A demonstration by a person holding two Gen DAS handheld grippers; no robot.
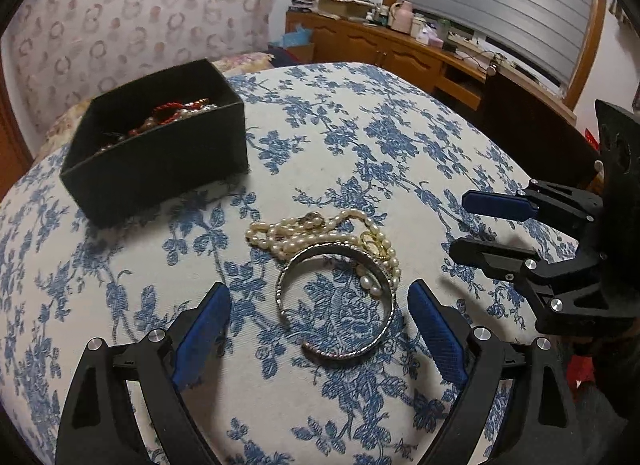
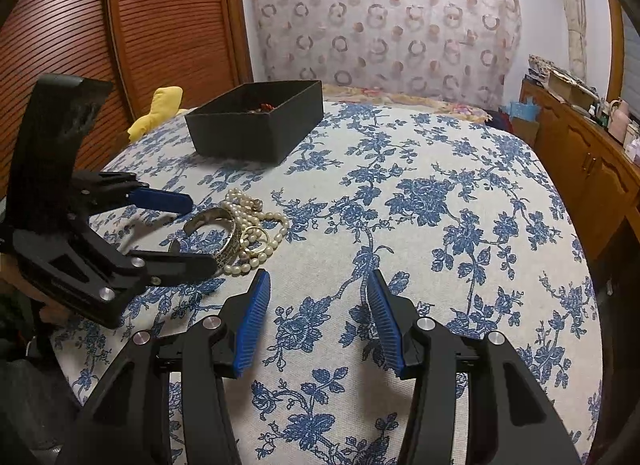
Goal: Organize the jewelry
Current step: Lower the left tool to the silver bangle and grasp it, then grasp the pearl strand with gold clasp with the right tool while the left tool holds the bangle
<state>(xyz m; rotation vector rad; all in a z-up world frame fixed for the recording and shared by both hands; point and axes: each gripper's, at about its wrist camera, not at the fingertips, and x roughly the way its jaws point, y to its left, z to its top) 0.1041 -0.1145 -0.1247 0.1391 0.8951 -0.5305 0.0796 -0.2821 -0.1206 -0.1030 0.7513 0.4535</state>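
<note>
A white cloth (image 1: 400,113) printed with blue roses covers the worktop. Behind it hangs a pale curtain (image 2: 384,21) patterned with rings, a slatted wooden door (image 2: 120,25) stands to the left, and a wooden cabinet (image 1: 380,45) cluttered with small things runs under a shuttered window (image 1: 500,5) on the right. A yellow cloth (image 2: 160,109) lies at the far left edge.

A black box (image 1: 160,145) sits far left, with red and pearl beads heaped inside. Nearer, in a small pile, a cream pearl necklace (image 1: 288,233) lies tangled against an open silver bangle (image 1: 340,305), with a gold ring (image 1: 374,243) resting on top.

The left tongs (image 1: 320,305) are spread wide on either side of the bangle, gripping nothing. The right tongs (image 2: 318,285) are also parted and empty, just right of the pile.
</note>
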